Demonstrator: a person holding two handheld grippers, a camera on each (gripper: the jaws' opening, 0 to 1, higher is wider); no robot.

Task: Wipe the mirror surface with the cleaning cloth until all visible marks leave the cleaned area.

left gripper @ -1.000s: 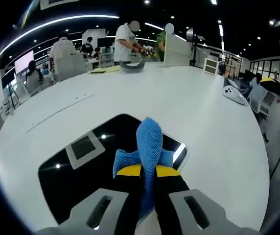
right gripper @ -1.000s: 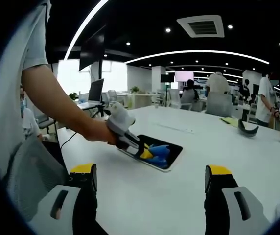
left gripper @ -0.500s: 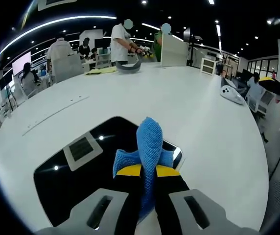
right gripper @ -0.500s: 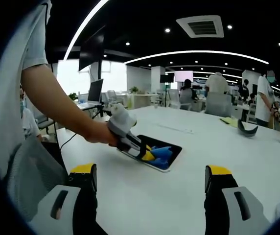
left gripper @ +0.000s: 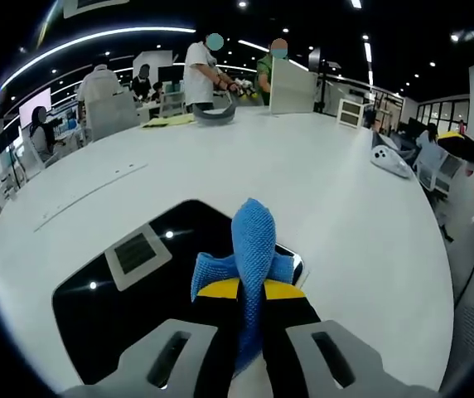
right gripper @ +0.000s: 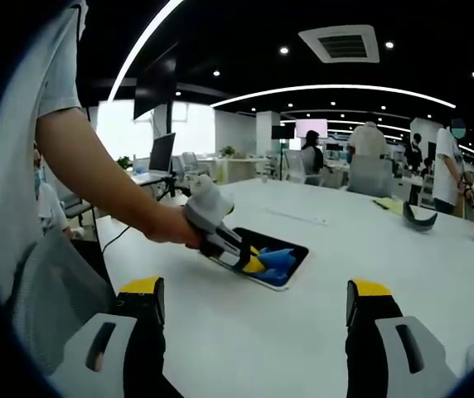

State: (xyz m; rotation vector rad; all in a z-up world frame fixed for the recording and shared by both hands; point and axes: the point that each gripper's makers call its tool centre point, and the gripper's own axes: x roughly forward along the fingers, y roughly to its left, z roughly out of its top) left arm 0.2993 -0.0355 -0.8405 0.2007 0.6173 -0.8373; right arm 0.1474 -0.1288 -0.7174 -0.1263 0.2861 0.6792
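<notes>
L gripper pinches the blue cleaning cloth, pressed on the dark mirror lying flat on the white table. R gripper hangs spread and empty, well apart from it. Risk: mirror isn't held, so a hard stroke could slide it. Marks hard to make out w/ glare, so some may get missed.

**Around the white tabletop**

The broad white tabletop carries a dark curved headband-like object at its far edge, beside some yellow sheets. A white handheld device lies near the right edge. People stand behind a white partition. In the right gripper view, a monitor stands on a far desk, and a ceiling vent sits overhead.
</notes>
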